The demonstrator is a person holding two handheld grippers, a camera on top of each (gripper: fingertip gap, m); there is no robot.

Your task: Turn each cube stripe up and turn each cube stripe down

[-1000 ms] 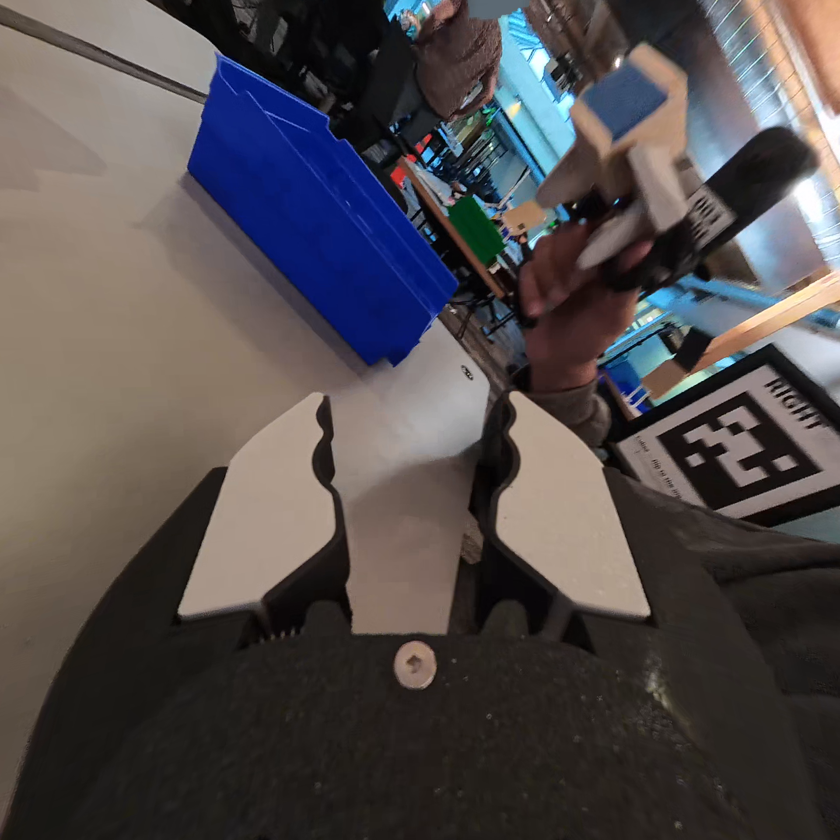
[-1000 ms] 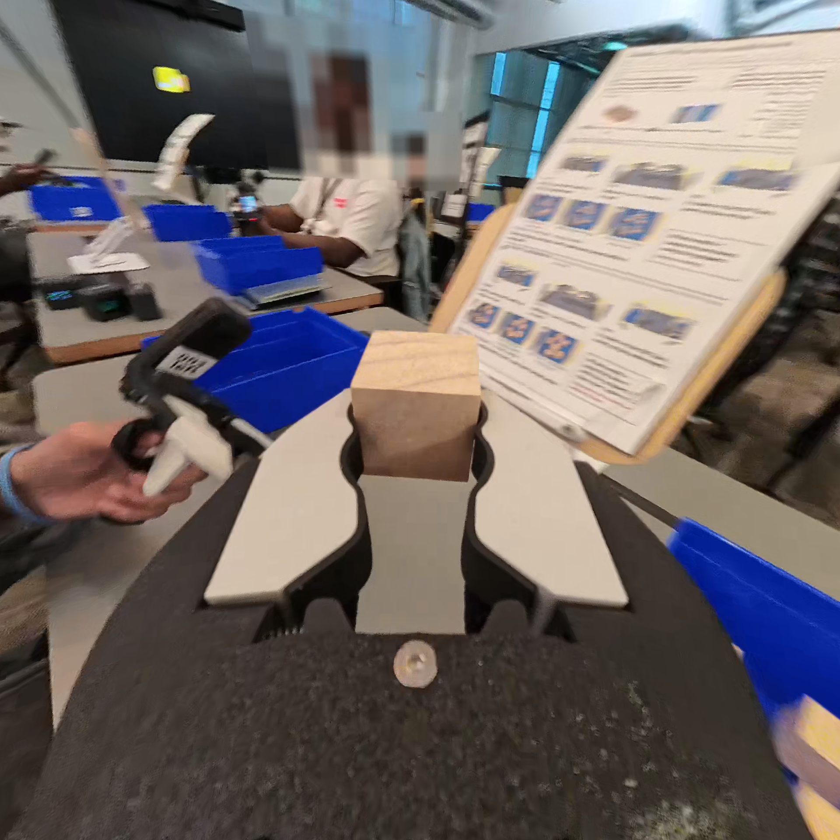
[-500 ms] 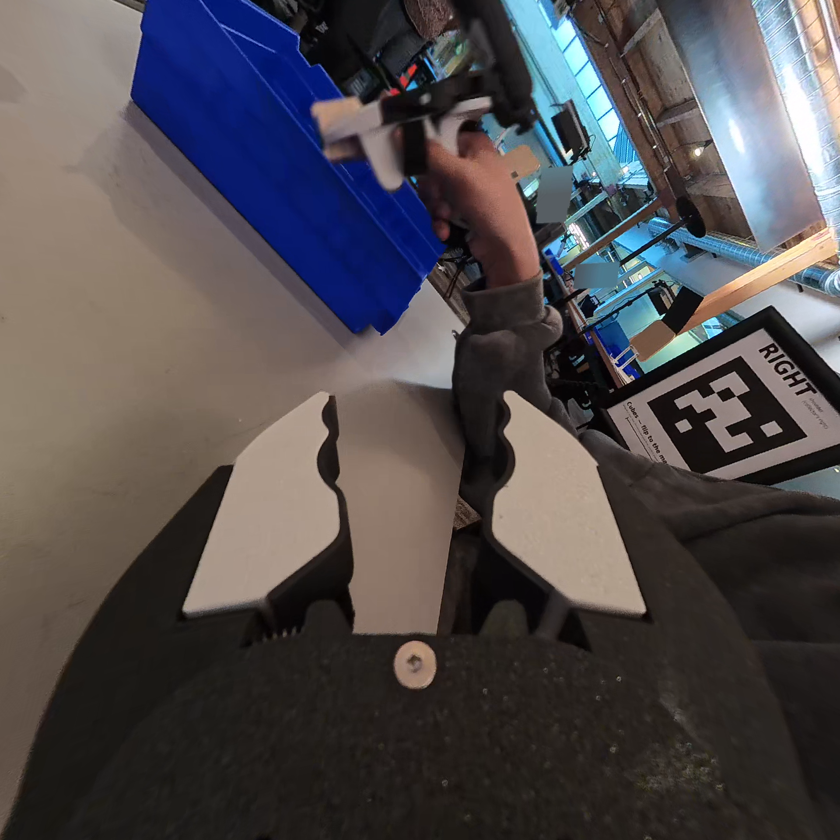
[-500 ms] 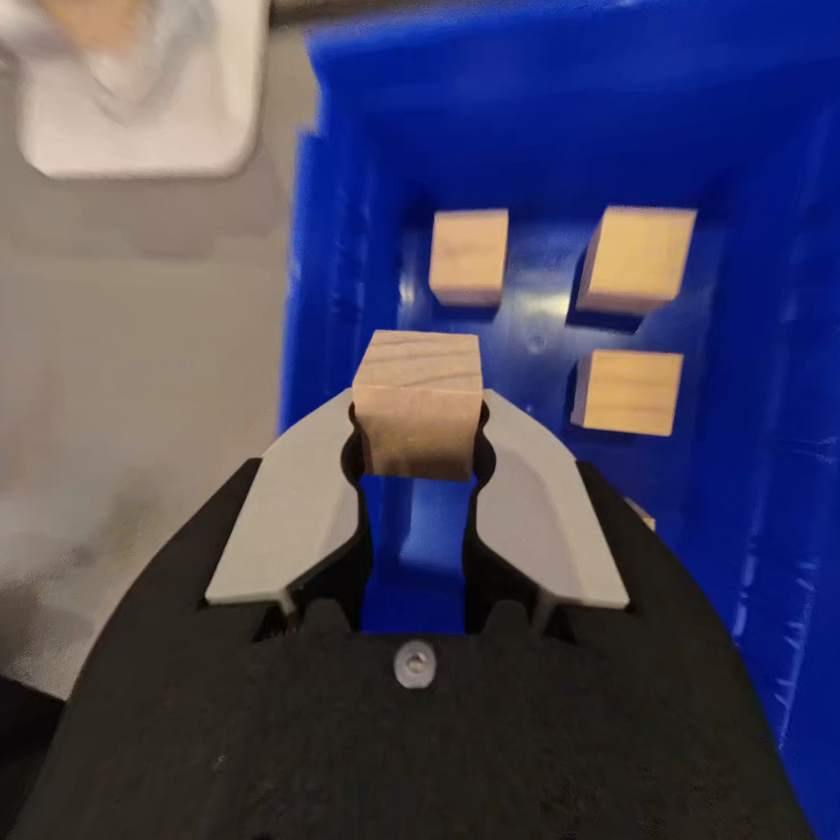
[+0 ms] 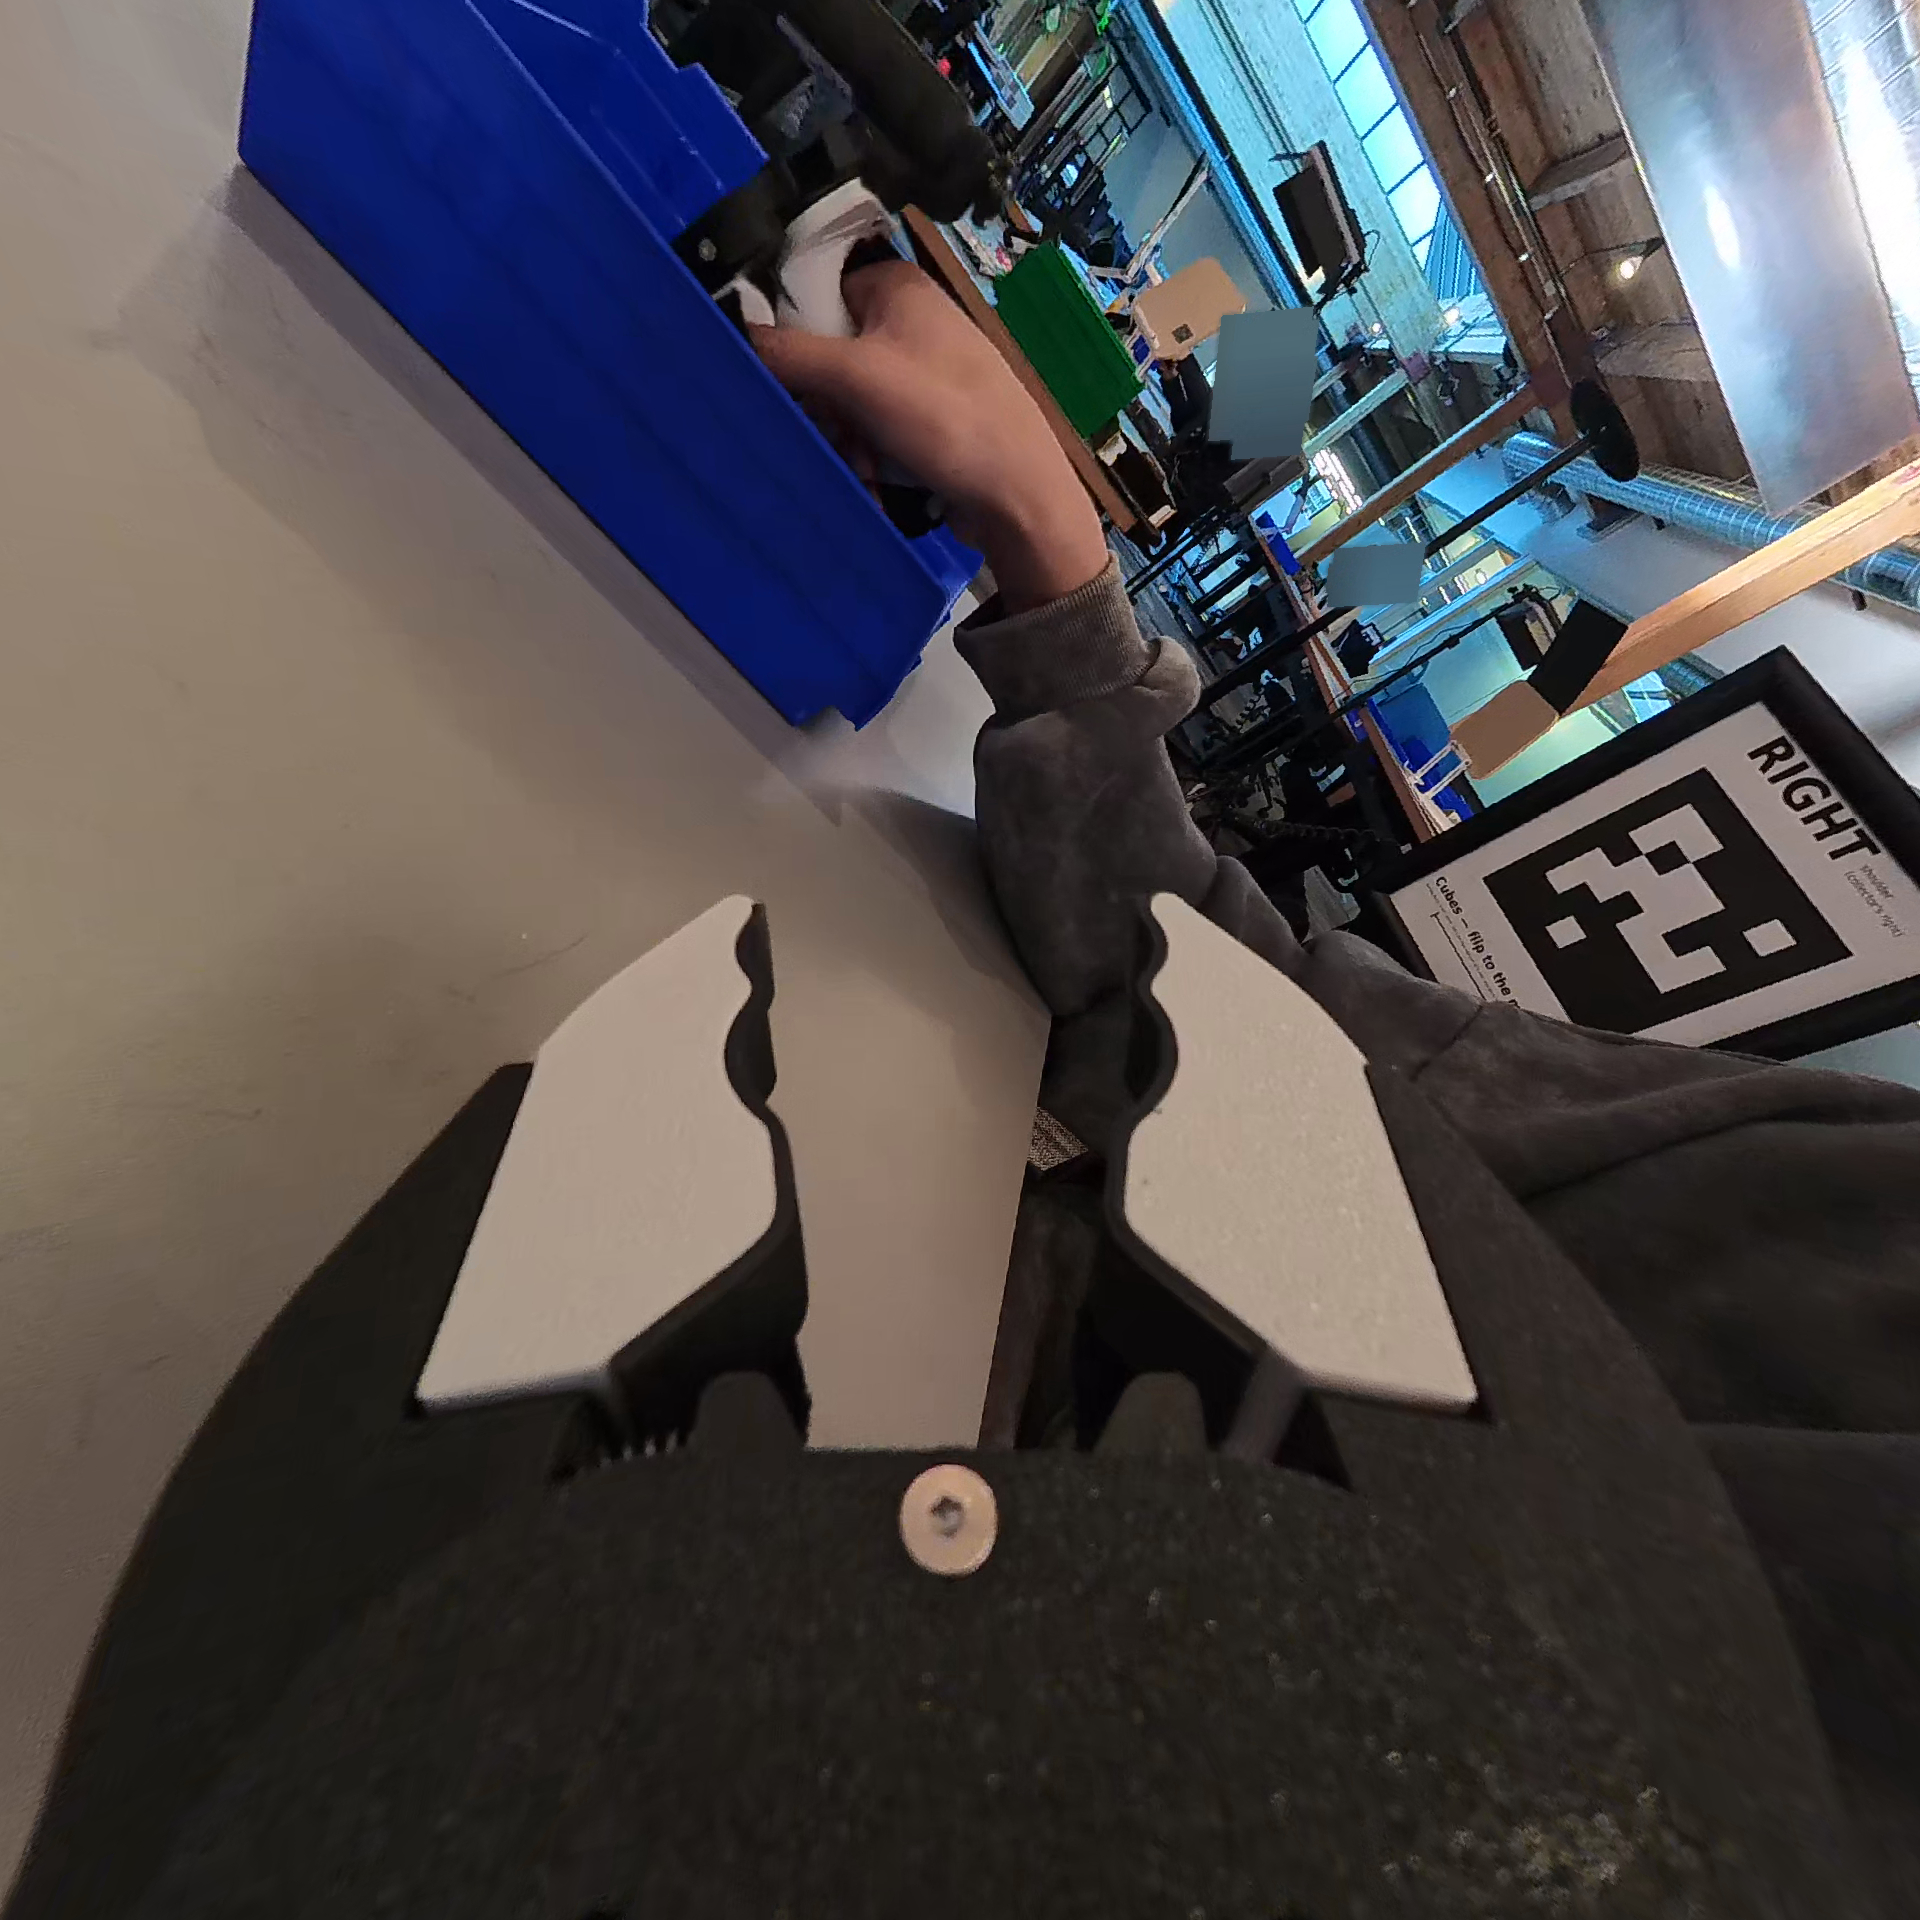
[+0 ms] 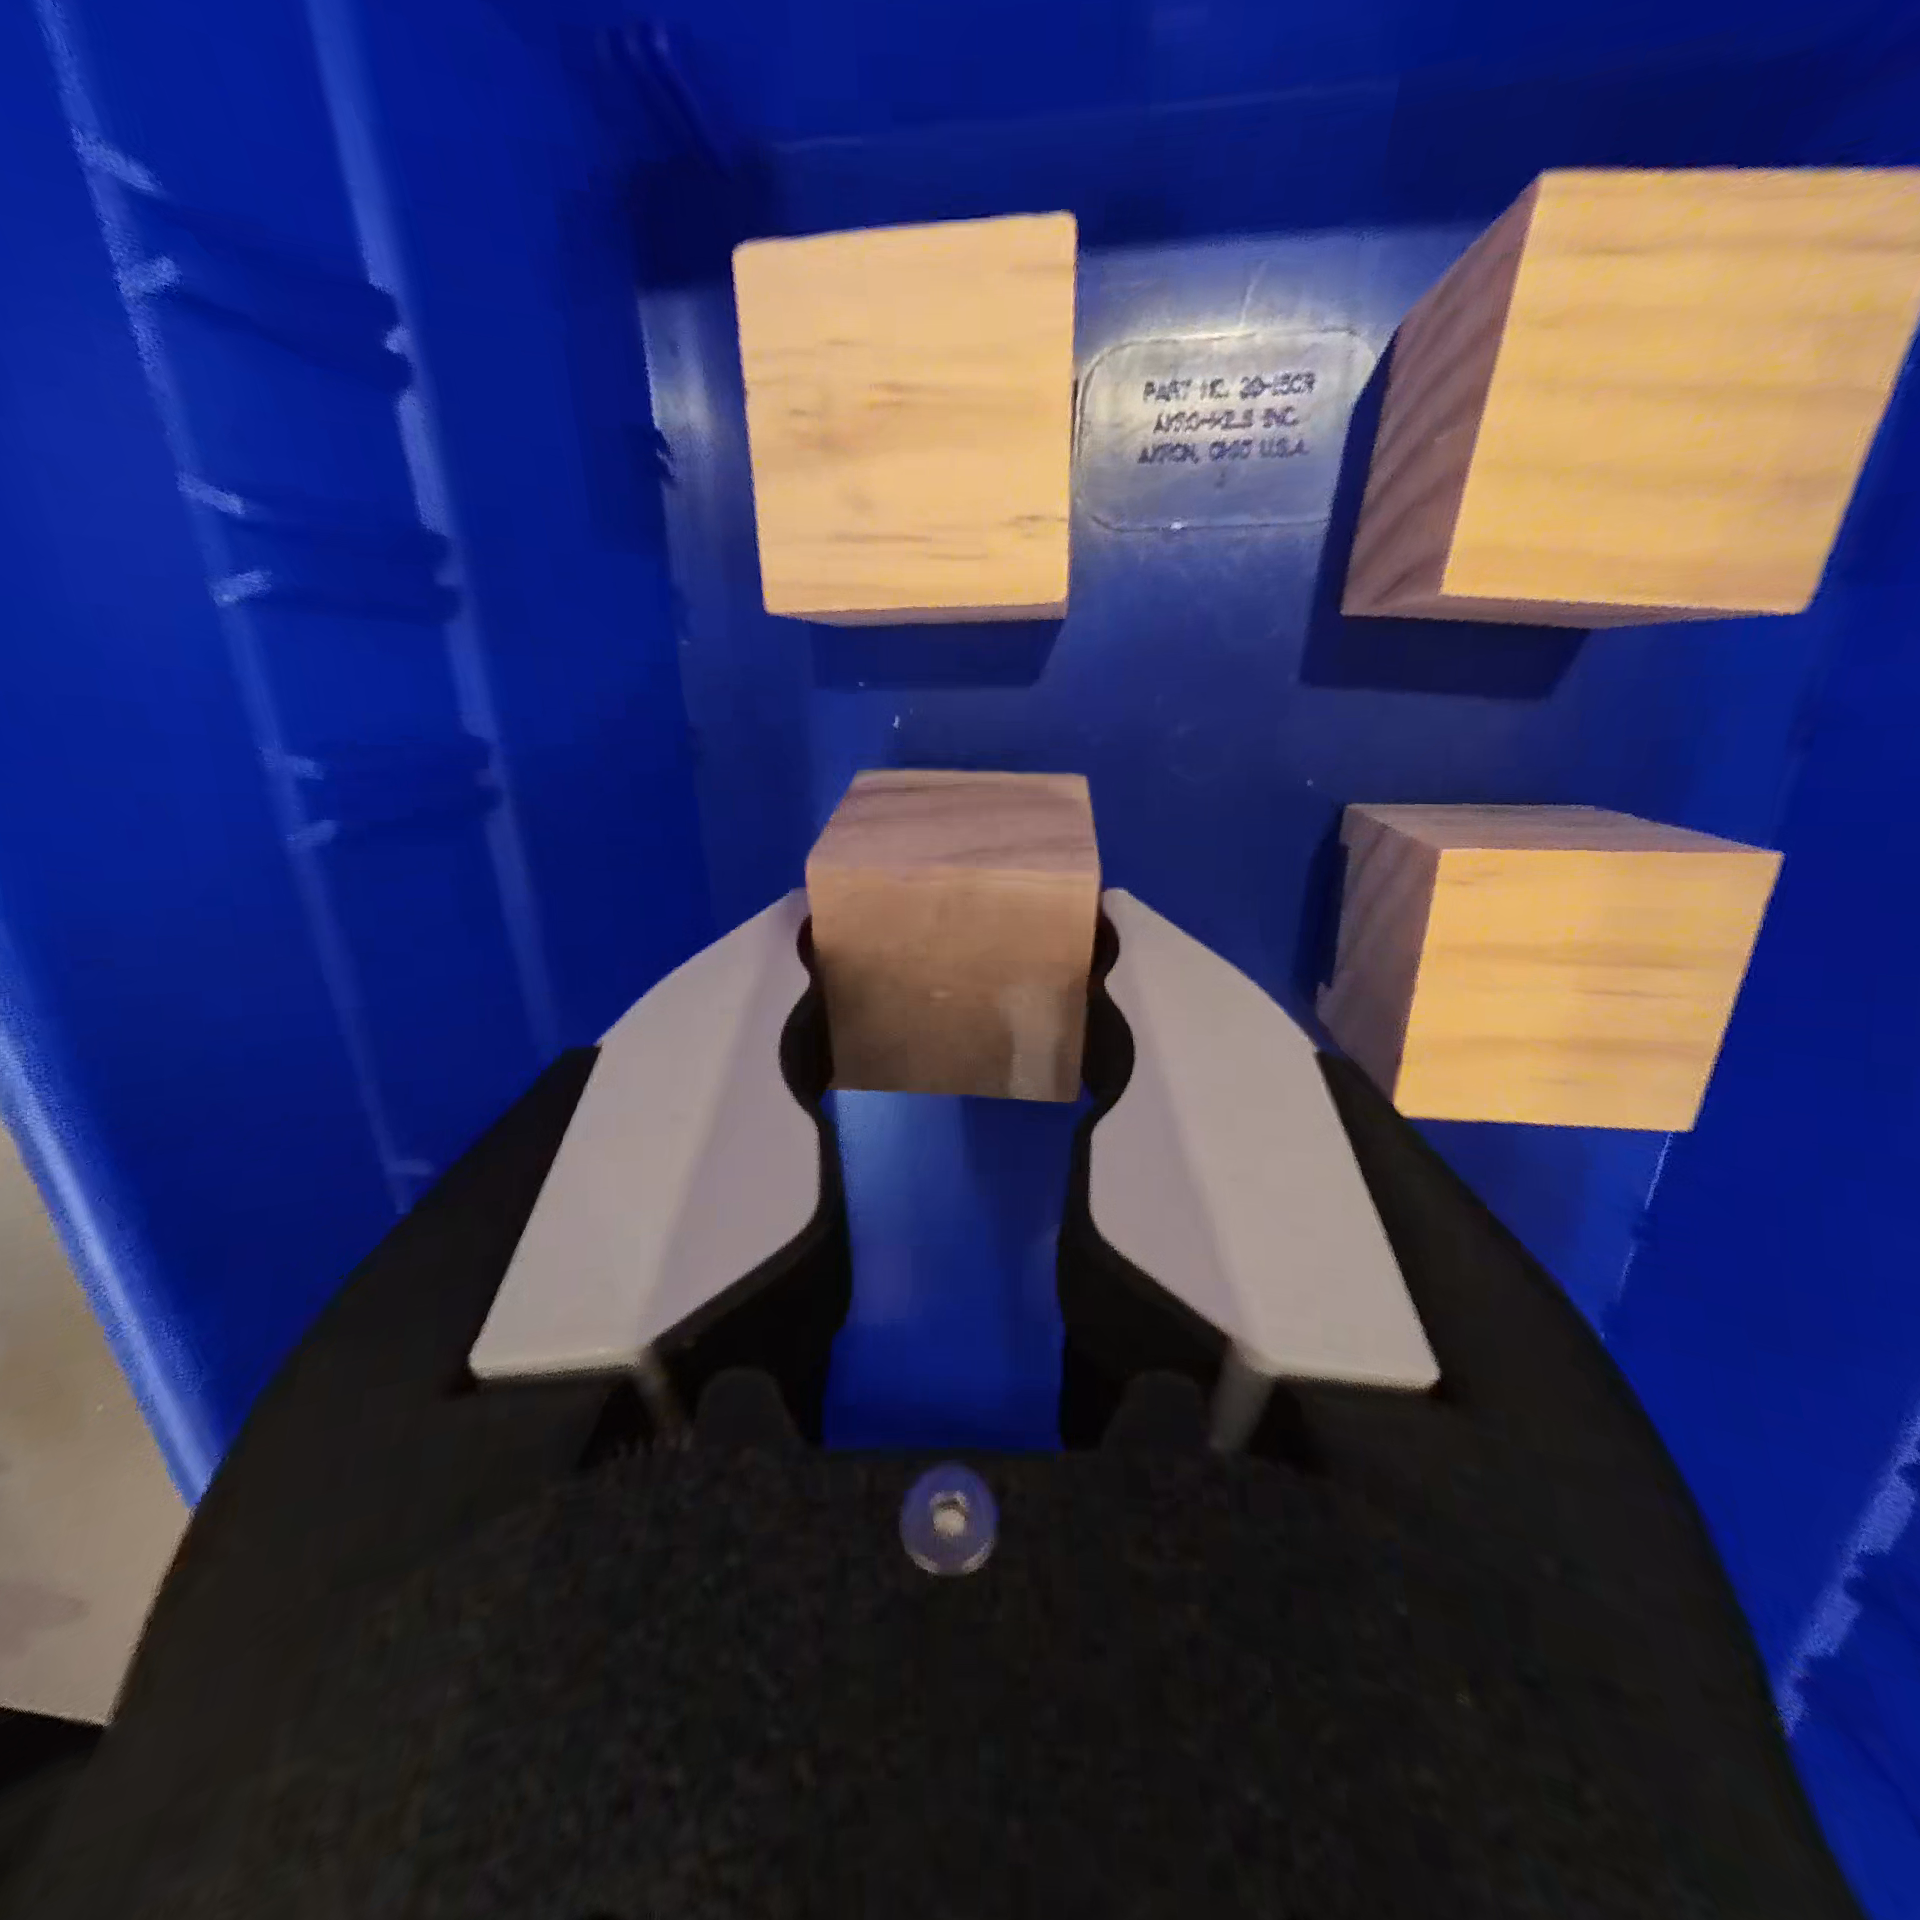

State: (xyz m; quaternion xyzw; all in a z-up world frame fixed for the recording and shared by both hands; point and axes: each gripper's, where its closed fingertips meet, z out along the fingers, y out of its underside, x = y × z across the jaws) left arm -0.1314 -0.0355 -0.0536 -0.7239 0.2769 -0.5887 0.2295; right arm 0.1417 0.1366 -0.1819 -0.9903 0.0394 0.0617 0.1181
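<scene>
The grey tabletop [image 5: 312, 831] carries a blue bin [image 6: 260, 623]; inside it three wooden cubes [image 6: 909, 426] rest on the floor, plain faces showing; the right gripper [image 6: 951, 935] reaches down into the bin, jaws clamped on a fourth cube [image 6: 951, 966]; the left gripper [image 5: 951, 987] hangs over the tabletop, jaws wide, gripping nothing.

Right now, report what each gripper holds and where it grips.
The right gripper clamps a plain wooden cube by two opposite side faces, inside the blue plastic bin. The left gripper is open and holds nothing.
</scene>
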